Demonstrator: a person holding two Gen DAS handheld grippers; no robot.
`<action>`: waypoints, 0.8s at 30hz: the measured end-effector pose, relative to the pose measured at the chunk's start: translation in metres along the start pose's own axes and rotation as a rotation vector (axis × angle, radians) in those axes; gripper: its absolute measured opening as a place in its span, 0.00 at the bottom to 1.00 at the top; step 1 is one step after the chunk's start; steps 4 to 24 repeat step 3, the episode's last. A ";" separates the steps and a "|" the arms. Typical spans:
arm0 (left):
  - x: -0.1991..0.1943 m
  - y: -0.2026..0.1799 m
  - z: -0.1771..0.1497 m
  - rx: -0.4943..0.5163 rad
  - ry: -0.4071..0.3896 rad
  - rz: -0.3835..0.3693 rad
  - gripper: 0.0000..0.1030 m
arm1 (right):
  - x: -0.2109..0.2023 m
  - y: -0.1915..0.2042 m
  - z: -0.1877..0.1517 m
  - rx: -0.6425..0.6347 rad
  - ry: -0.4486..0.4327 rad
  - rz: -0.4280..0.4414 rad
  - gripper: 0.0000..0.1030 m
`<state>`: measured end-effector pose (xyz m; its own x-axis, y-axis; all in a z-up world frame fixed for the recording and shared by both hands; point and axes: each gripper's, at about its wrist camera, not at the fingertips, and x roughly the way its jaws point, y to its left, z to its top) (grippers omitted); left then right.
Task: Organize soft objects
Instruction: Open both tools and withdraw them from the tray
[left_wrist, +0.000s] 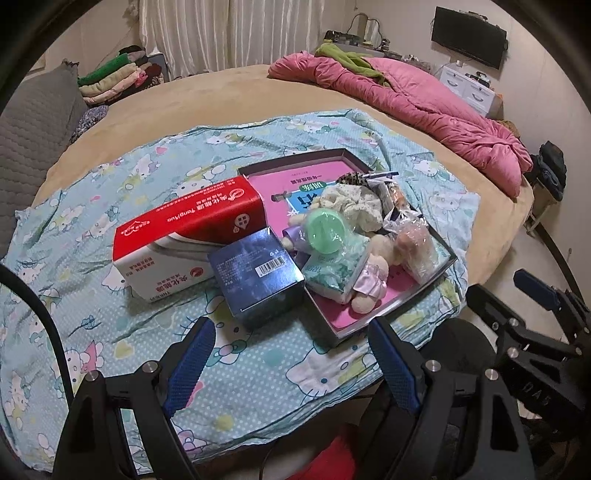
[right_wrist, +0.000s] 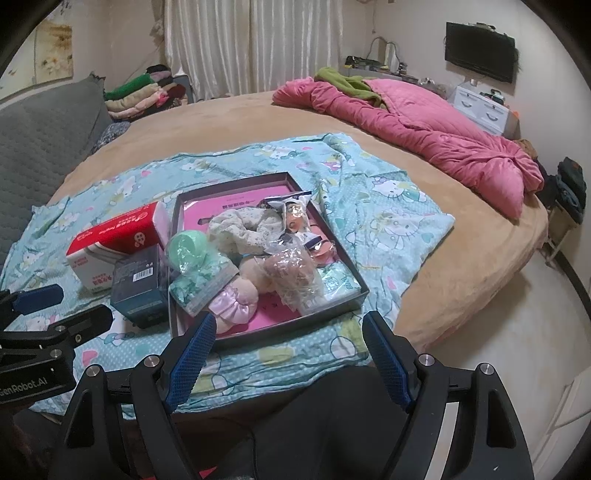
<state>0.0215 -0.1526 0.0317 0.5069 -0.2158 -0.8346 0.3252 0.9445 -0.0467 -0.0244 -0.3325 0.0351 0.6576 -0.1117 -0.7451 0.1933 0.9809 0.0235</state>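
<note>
You are looking at a bed with a cartoon-print sheet lying across its near part. A shallow tray is sitting on that sheet, and the soft things are lying piled inside it: a plush doll at the near edge, a tissue pack leaning over its left side, a round lid resting on top of that pack, a lace cloth lying behind them, and wrapped packets lying toward the right. Just left of the tray, a small box is standing in front of a larger tissue carton. A quilt is lying bunched along the bed's far right, and folded clothes are sitting stacked at the far left.
</note>
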 end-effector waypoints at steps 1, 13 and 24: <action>0.002 0.001 -0.001 0.000 0.000 -0.001 0.82 | 0.000 0.000 0.000 0.001 -0.005 0.000 0.80; 0.006 0.004 -0.004 -0.008 0.000 -0.005 0.82 | 0.001 -0.003 0.003 0.003 -0.015 0.005 0.80; 0.006 0.004 -0.004 -0.008 0.000 -0.005 0.82 | 0.001 -0.003 0.003 0.003 -0.015 0.005 0.80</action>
